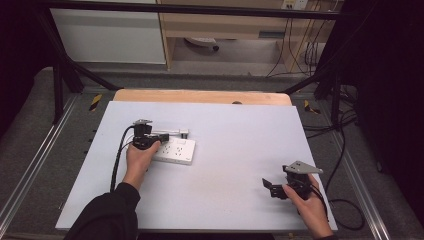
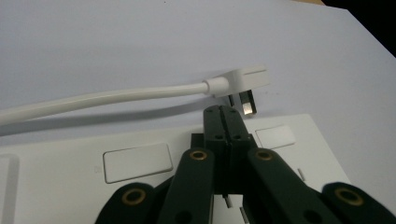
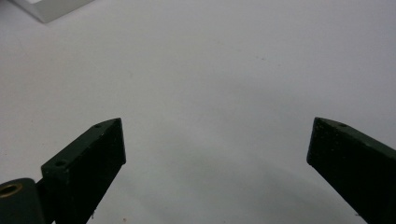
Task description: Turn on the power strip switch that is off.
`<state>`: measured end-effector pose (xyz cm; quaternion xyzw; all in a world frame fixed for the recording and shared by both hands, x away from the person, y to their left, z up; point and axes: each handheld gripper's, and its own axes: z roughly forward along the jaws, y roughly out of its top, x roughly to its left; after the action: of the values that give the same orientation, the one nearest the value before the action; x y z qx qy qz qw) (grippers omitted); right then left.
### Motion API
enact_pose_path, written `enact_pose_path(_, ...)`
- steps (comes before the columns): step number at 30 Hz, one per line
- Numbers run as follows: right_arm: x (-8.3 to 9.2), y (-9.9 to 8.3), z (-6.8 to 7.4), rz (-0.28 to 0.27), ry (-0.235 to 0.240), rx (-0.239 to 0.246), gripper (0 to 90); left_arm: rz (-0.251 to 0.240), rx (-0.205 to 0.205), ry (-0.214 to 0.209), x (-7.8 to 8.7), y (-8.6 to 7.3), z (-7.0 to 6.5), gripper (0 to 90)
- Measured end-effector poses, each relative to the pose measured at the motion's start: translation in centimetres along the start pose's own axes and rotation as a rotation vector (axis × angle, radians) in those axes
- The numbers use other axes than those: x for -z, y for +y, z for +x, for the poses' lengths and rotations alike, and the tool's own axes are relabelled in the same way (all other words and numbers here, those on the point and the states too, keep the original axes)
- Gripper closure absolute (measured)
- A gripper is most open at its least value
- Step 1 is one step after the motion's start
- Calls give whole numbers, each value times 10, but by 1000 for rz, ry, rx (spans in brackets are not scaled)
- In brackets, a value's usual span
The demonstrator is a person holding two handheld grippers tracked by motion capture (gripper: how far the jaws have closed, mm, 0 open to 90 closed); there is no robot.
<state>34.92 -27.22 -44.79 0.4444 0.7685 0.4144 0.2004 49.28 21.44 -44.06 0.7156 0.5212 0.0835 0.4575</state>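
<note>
A white power strip (image 1: 177, 151) lies flat at the left middle of the table, and in the left gripper view the power strip (image 2: 140, 161) shows its sockets. Behind it lies a white plug (image 2: 246, 78) on its white cable (image 2: 116, 95), with its metal prongs turned toward the strip. My left gripper (image 2: 224, 114) is shut over the strip with nothing between its jaws, and its tips sit just short of the prongs. That same left gripper (image 1: 161, 136) is at the strip's left end. My right gripper (image 1: 270, 188) stands open near the front right, seen wide open (image 3: 215, 144) above bare table.
The white table top (image 1: 235, 130) ends at a wooden strip (image 1: 200, 96) at the back. Black frame posts and cables stand to the right of the table (image 1: 340, 125). A corner of the power strip (image 3: 51, 7) shows far off in the right gripper view.
</note>
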Motion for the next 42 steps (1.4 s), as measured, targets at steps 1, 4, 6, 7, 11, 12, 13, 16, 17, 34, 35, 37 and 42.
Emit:
enact_pose_path(1,0,0,0,0,0,1,48,0,-3,1,0,0,0,900)
enact_pose_path(4,0,0,0,0,0,2,48,0,-4,2,0,0,0,900)
enact_pose_path(6,0,0,0,0,0,1,48,0,-3,6,0,0,-1,900)
enact_pose_path(7,0,0,0,2,0,1,48,-1,-2,9,0,0,-1,900)
enact_pose_path(11,0,0,1,5,1,-1,47,5,-5,26,1,0,-1,900)
enact_pose_path(12,0,0,1,5,1,-1,47,2,1,24,1,-1,0,900)
enact_pose_path(13,0,0,1,5,1,-1,47,0,4,19,1,-1,1,900)
enact_pose_path(16,-1,0,0,3,1,0,46,0,8,13,1,-1,1,900)
enact_pose_path(17,-1,0,0,3,0,-1,46,1,12,14,1,-1,1,900)
enact_pose_path(34,0,0,0,3,0,-7,46,-52,-32,66,4,-2,0,900)
enact_pose_path(35,0,0,0,2,0,-4,46,-54,-34,67,5,-1,-1,900)
enact_pose_path(37,0,0,0,2,0,-5,45,-61,-35,65,5,-1,-2,900)
enact_pose_path(42,-1,0,0,3,-1,-3,45,-61,-36,64,6,-1,-3,840)
